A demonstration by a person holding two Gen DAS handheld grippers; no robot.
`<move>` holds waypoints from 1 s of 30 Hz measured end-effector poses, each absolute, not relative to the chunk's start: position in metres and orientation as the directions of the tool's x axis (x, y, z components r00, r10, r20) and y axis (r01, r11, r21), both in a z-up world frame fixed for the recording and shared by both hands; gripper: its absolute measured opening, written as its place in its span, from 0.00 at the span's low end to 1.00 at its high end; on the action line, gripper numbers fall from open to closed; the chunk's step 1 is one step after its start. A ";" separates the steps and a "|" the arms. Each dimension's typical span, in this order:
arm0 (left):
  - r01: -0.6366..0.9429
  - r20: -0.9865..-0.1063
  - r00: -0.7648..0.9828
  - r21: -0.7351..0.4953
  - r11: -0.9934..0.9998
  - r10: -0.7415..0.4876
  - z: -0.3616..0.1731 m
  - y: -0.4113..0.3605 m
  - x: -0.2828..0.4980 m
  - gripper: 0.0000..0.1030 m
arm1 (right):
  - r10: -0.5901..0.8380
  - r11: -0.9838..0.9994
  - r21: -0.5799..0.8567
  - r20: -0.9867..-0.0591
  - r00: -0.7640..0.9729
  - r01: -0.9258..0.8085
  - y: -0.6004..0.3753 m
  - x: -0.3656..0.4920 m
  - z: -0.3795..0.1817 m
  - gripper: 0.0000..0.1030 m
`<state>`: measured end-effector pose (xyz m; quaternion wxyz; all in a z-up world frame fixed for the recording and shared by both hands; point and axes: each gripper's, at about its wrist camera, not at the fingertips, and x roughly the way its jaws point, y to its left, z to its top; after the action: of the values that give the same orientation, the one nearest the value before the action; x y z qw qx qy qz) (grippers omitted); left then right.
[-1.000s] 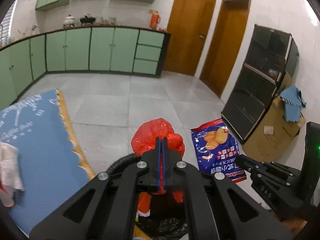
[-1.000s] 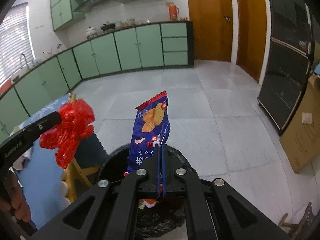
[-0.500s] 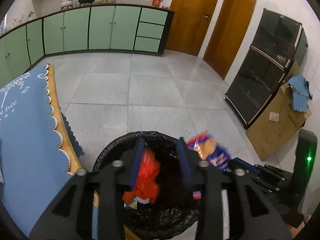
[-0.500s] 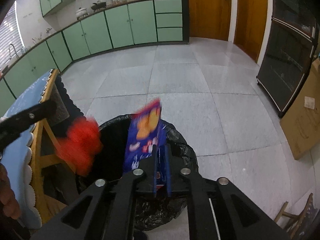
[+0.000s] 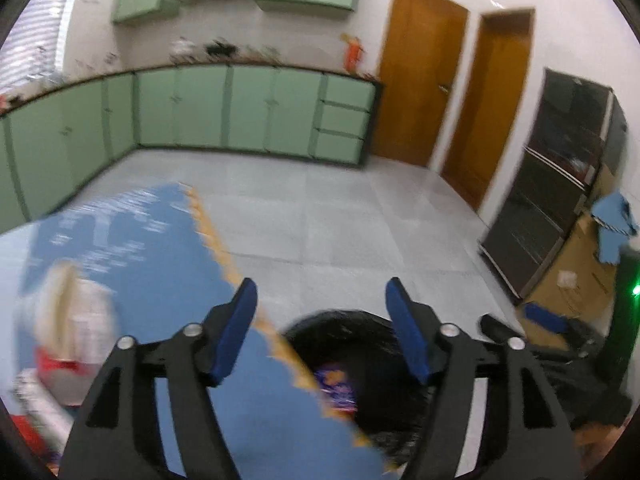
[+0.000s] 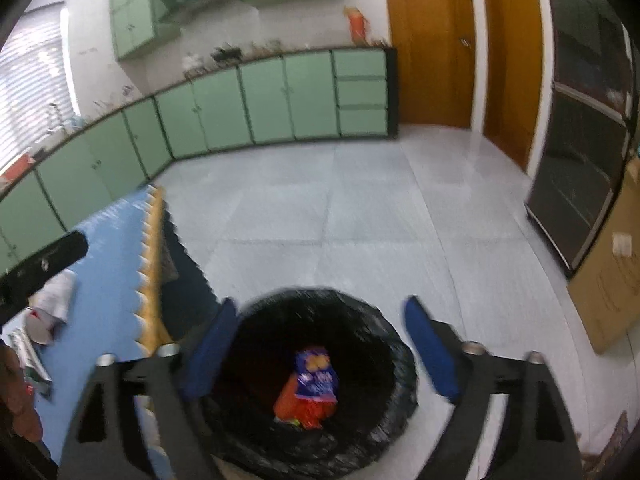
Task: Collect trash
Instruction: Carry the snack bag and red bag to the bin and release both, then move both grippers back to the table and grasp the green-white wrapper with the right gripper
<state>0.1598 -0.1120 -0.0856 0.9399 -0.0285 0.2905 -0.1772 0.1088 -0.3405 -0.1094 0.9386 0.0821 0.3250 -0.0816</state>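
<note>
A black-lined trash bin (image 6: pixel 320 376) stands on the floor beside the table. Inside it lie a blue snack bag (image 6: pixel 314 376) and a red plastic bag (image 6: pixel 298 410). My right gripper (image 6: pixel 320 320) hovers above the bin, its jaws opening wide with nothing between them. My left gripper (image 5: pixel 322 304) is over the table edge, jaws opening and empty; the bin (image 5: pixel 360 344) and the blue snack bag (image 5: pixel 336 388) show below it. The left gripper's black arm (image 6: pixel 44 268) crosses the far left of the right wrist view. More trash (image 5: pixel 68 320), white and red, lies blurred on the table.
A blue tablecloth with a scalloped yellow edge (image 5: pixel 152 264) covers the table on the left. Green cabinets (image 5: pixel 224 112) line the far wall. Two wooden doors (image 5: pixel 420 92), a dark glass cabinet (image 5: pixel 560 184) and a cardboard box (image 5: pixel 576 264) stand to the right. The right gripper (image 5: pixel 548 320) shows at lower right.
Both grippers opened and let go: the red bag and the blue snack bag dropped into the bin. The left gripper then swung left over the table edge; the view tilted up.
</note>
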 end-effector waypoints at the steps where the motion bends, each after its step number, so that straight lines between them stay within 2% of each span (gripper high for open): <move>1: 0.292 -0.532 0.782 -0.148 0.945 -0.325 -0.081 -0.102 0.156 0.68 | -0.084 0.978 0.101 -0.601 0.795 0.180 -0.331 0.108 -0.101 0.91; 4: 0.177 -0.514 0.831 -0.118 0.977 -0.213 -0.069 -0.053 0.137 0.71 | -0.025 0.989 0.109 -0.563 0.826 0.104 -0.305 0.109 -0.084 0.93; 10: -0.044 -0.517 0.856 -0.040 0.998 0.017 -0.067 0.034 0.097 0.72 | 0.193 0.980 0.145 -0.525 0.829 -0.136 -0.222 0.115 -0.072 0.93; 17: -0.223 -0.541 0.824 -0.032 0.974 0.171 -0.080 0.102 0.059 0.73 | 0.394 0.916 0.167 -0.543 0.741 -0.364 -0.134 0.114 -0.090 0.92; 24: -0.267 -0.542 0.813 -0.023 0.963 0.212 -0.098 0.123 0.042 0.73 | 0.465 0.867 0.143 -0.577 0.672 -0.477 -0.075 0.101 -0.121 0.86; 30: -0.278 -0.560 0.801 -0.033 0.960 0.213 -0.110 0.134 0.037 0.73 | 0.464 0.854 0.120 -0.616 0.636 -0.506 -0.061 0.099 -0.143 0.79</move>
<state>0.0374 0.1342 -0.1098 0.9472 -0.0568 0.2879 0.1295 0.0986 -0.0606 -0.1428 0.9040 -0.0318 0.3313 0.2683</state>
